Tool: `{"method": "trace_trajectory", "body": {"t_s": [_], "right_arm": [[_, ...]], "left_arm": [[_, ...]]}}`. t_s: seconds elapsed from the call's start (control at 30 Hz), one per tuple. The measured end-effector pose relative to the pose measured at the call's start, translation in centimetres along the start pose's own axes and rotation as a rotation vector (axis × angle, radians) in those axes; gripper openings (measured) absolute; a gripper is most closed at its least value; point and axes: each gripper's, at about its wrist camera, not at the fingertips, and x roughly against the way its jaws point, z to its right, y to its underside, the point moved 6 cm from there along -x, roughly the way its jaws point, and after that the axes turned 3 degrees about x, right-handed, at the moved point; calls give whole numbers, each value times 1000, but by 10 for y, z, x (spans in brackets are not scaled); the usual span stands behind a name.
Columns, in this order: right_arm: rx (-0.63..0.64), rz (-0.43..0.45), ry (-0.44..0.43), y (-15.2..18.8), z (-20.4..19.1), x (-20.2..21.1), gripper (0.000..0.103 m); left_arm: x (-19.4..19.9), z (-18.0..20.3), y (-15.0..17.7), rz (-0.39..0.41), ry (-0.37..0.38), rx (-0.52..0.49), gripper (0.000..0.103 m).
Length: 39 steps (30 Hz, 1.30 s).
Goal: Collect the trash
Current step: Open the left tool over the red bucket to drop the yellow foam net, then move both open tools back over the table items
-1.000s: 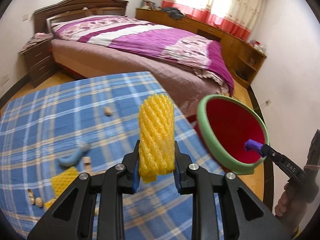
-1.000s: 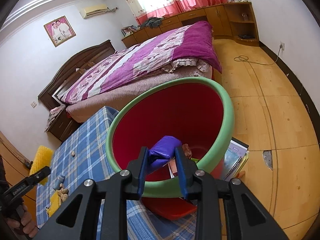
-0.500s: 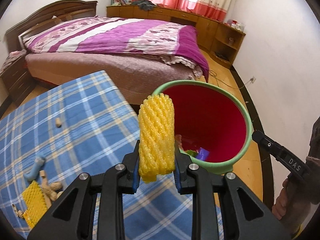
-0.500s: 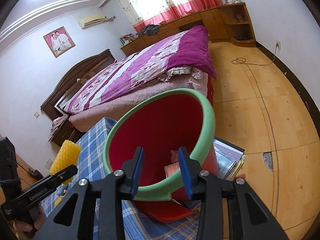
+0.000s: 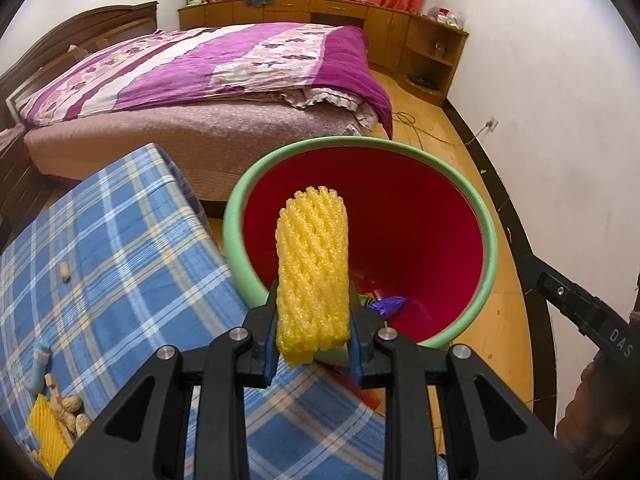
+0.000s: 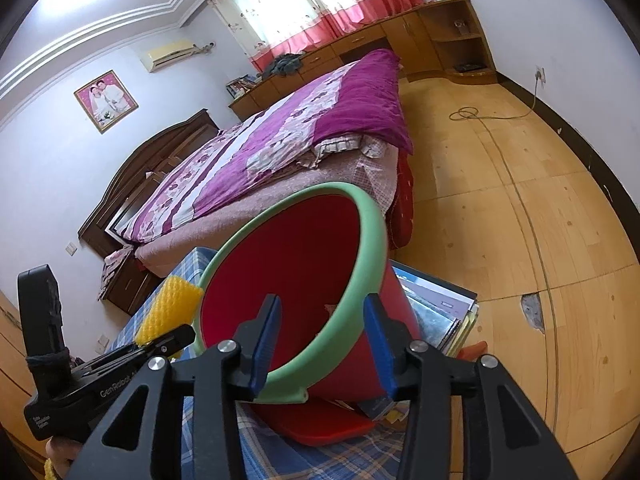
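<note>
**Left wrist view: yellow foam net held at the bin's rim**

Left wrist view shows the left gripper (image 5: pixel 313 334) with its fingers closed on a yellow foam net (image 5: pixel 313 280), upright, in front of the red bin (image 5: pixel 490 248) with a green rim. A purple wrapper (image 5: pixel 387 305) lies inside the bin. The right gripper (image 6: pixel 322 346) has just been opening; nothing is between its fingers. More trash, peanut shells (image 5: pixel 70 416), lies on the blue checked desk (image 5: pixel 120 264).

Yellow foam net (image 5: pixel 312 276), red bin (image 5: pixel 400 240) green-rimmed, blue plaid tablecloth (image 5: pixel 100 248)
</note>
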Motion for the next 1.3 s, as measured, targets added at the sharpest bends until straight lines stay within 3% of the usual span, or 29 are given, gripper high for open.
{"method": "trace_trajectory", "body": {"t_s": [0.17,0.33,0.43,0.6,0.9,1.07,1.3], "right_arm": [[-18,-2,3,1,8,0,49],[-21,-3,0,0,9,0,52],[-22,-4,-1,1,9,0,53],[-16,-3,-3,3,6,1,54],[-8,0,-10,7,-1,6,61],[-4,-1,-16,9,-8,8,71],[18,-14,-34,15,-23,12,74]], "left_arm": [[-6,6,-3,-9,-6,-12,43],[-5,9,-3,-6,-18,-29,51],[-1,10,-5,15,-20,-41,64],[6,10,-8,47,-28,-48,65],[27,-3,-1,62,10,24,65],[40,-17,8,68,10,73,65],[56,-42,24,80,-26,148,71]]}}
